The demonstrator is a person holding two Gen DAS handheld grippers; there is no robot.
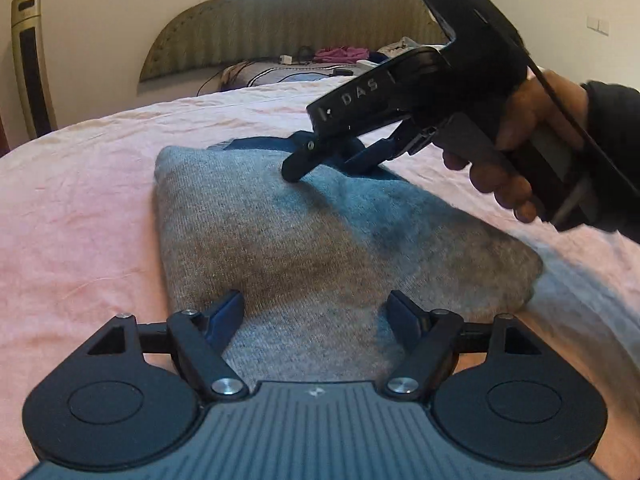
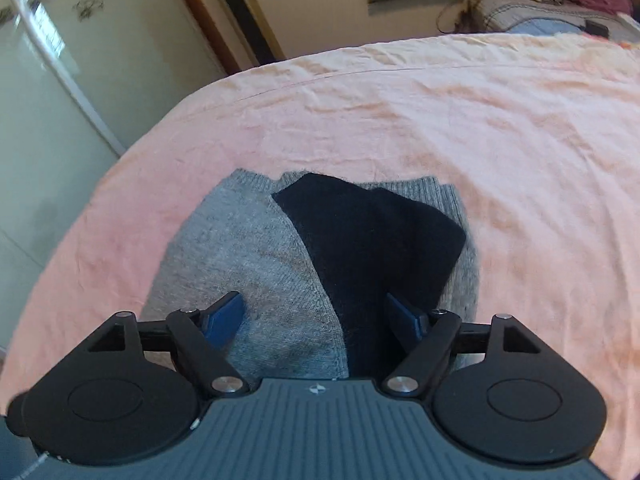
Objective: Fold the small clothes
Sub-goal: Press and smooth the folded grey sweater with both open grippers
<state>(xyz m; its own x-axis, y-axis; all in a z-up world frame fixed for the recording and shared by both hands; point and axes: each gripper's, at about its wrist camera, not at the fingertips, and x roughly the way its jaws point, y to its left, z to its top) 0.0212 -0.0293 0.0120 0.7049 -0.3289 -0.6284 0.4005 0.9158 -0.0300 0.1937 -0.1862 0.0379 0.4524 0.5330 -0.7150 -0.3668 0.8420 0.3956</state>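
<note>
A folded grey knit garment lies on the pink bed sheet. A dark navy part of it lies folded across its top. My left gripper is open, its jaws wide, low over the near edge of the garment. My right gripper is open over the garment, one finger over the grey knit and one over the navy part. In the left wrist view the right gripper comes in from the right with its fingertips down on the garment's far end.
A padded headboard and pillows with a pink cloth and cables stand at the far end of the bed. A tall heater stands at the left wall. A glass door is beyond the bed's left edge.
</note>
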